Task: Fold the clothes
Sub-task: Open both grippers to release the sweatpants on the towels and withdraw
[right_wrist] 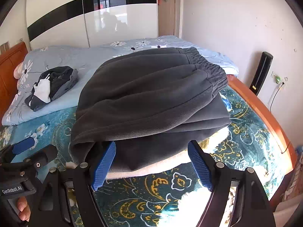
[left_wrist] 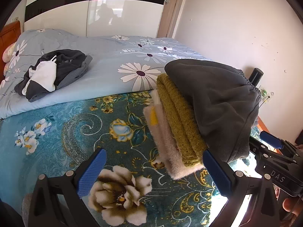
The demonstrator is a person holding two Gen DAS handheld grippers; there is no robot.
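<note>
pile (left_wrist: pixel 55 71): dark and white clothes sitting bunched far left on the quilt (left_wrist: pixel 106 60)
left gripper (left_wrist: pixel 153 172): hanging wide open, gripping nothing
stack (left_wrist: pixel 181 124): folded pants (right_wrist: pixel 149 94) lying on top, right side
right gripper (right_wrist: pixel 152 165): gaping open, left pad (right_wrist: pixel 105 165) touching the pants' near edge

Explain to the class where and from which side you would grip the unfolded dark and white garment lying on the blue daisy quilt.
Probably the raised dark fold along the top of the crumpled garment. It lies in a loose heap on the daisy quilt, so that ridge offers cloth to pinch, while its edges lie flat. Come from above with open jaws; the left gripper looks nearer that side.
</note>
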